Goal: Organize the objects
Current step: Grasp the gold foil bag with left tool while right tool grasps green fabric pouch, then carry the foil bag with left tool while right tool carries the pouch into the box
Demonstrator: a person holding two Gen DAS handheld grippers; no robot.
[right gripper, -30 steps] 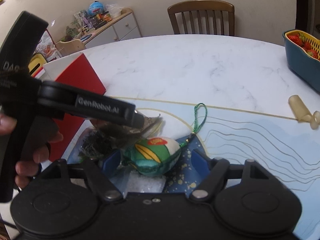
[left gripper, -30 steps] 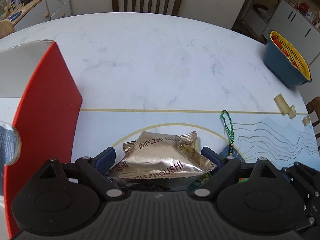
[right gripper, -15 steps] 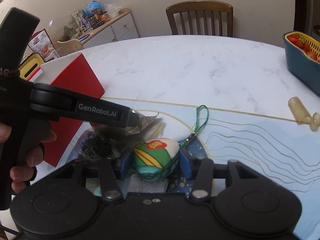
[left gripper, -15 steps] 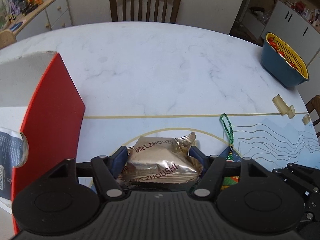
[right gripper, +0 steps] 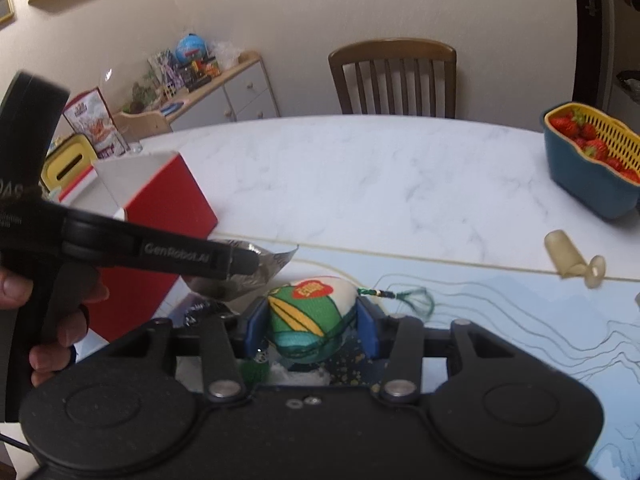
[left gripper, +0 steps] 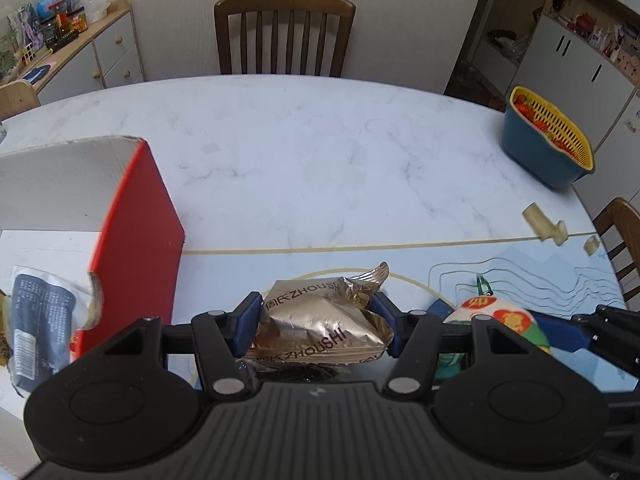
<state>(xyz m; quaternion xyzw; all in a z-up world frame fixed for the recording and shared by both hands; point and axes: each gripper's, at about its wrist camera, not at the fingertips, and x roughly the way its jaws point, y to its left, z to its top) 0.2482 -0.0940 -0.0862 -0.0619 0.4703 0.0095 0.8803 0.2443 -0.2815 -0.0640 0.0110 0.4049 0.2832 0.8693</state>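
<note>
Pads of my left tool have just closed on the gold snack packet; my right tool has just clamped the embroidered pouch, both above the worktop.

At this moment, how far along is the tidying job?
Done: a dark-labelled packet already sits in the red cardboard box. In hand: left claw grips the gold foil snack packet; right claw grips the green-and-white stuffed fabric charm. Left: neither is stowed yet.
</note>
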